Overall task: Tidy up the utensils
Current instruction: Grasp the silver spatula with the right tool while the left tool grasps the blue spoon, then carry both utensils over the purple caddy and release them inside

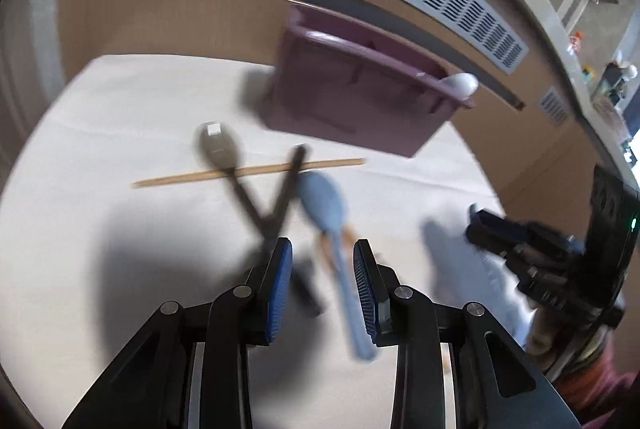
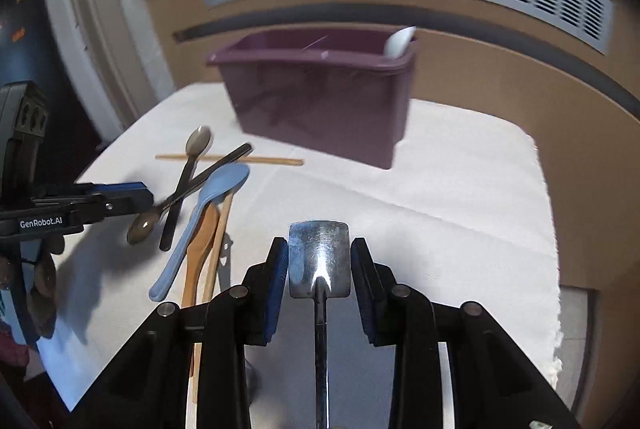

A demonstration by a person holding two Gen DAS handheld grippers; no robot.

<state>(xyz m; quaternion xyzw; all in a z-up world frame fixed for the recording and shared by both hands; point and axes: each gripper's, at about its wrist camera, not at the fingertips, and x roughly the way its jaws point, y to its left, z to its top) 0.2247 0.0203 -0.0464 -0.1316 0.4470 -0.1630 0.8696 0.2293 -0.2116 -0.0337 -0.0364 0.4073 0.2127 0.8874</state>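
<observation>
My left tongs (image 1: 323, 269) stand apart with nothing pressed between the pads; the handle of the light blue spoon (image 1: 326, 213) lies on the cloth below the gap, nearer the right pad. From these tongs, two dark-handled spoons (image 1: 224, 153) cross at about eleven o'clock, over a thin wooden chopstick (image 1: 248, 171) lying crosswise. The purple utensil bin (image 1: 352, 97) sits at one o'clock on the white tablecloth (image 1: 120, 101), a white spoon (image 1: 460, 83) poking from its right end.

My right tongs (image 2: 319, 261) frame a square-headed metal spoon (image 2: 319, 257); the left pad seems to touch its edge, and a narrow gap shows at the right, so I cannot tell whether it is clamped. A wooden spoon (image 2: 200, 241) lies beside the blue one at nine o'clock.
</observation>
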